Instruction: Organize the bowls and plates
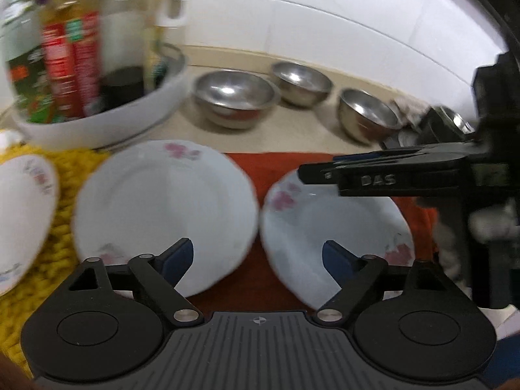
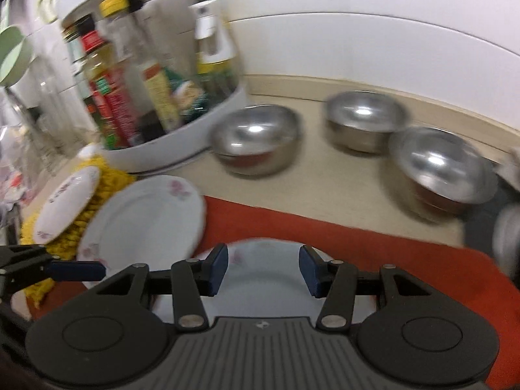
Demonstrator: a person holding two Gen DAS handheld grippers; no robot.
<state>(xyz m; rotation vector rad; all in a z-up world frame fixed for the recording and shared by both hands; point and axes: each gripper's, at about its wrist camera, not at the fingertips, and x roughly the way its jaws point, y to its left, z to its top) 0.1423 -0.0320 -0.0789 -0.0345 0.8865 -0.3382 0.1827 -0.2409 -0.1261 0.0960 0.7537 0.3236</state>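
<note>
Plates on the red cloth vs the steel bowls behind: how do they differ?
The two plates are white, floral-printed and shallow; the three steel bowls are plain shiny metal and deep. Plates lie mostly on the red cloth; bowls stand on the bare counter. All are upright and empty.

Shiny metal bowls [image 1: 235, 97], glossy ceramic plates [image 1: 162, 208]
</note>
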